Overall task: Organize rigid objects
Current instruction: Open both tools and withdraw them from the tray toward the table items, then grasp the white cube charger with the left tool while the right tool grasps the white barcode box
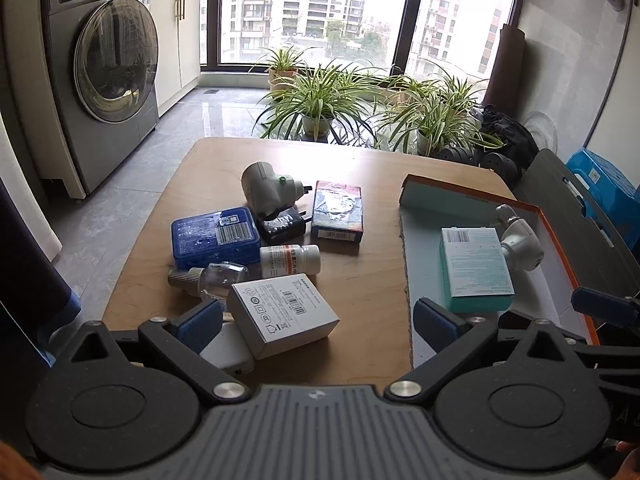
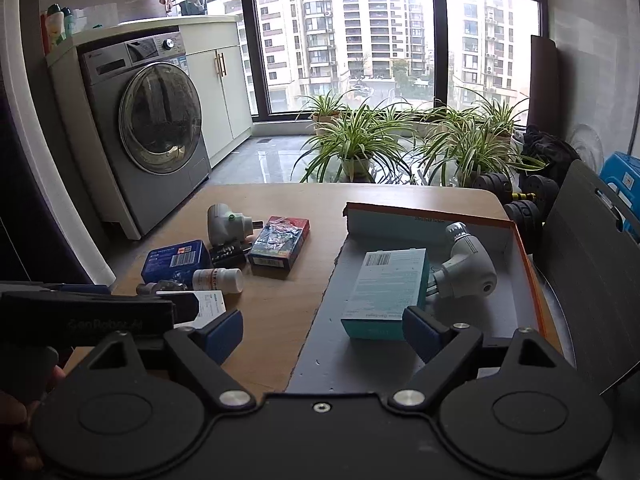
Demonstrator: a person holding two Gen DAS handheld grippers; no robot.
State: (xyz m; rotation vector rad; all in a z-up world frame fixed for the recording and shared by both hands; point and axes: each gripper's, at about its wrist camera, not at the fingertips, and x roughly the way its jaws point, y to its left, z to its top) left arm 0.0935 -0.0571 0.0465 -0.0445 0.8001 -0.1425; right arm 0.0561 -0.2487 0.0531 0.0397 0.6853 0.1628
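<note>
One pale item (image 1: 230, 350), perhaps a charger, hides beneath white box (image 1: 286, 314)

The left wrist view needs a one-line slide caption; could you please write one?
Open left tongs hover over a white box on the wooden table; a teal box lies in the orange-rimmed tray.

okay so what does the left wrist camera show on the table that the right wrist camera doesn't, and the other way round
Only the left wrist view shows the white box in full, plus a pale flat item beneath it. Only the right wrist view shows the left gripper's arm from the side, covering most of that box. Both show the teal box and white gadget in the orange-edged tray.
</note>
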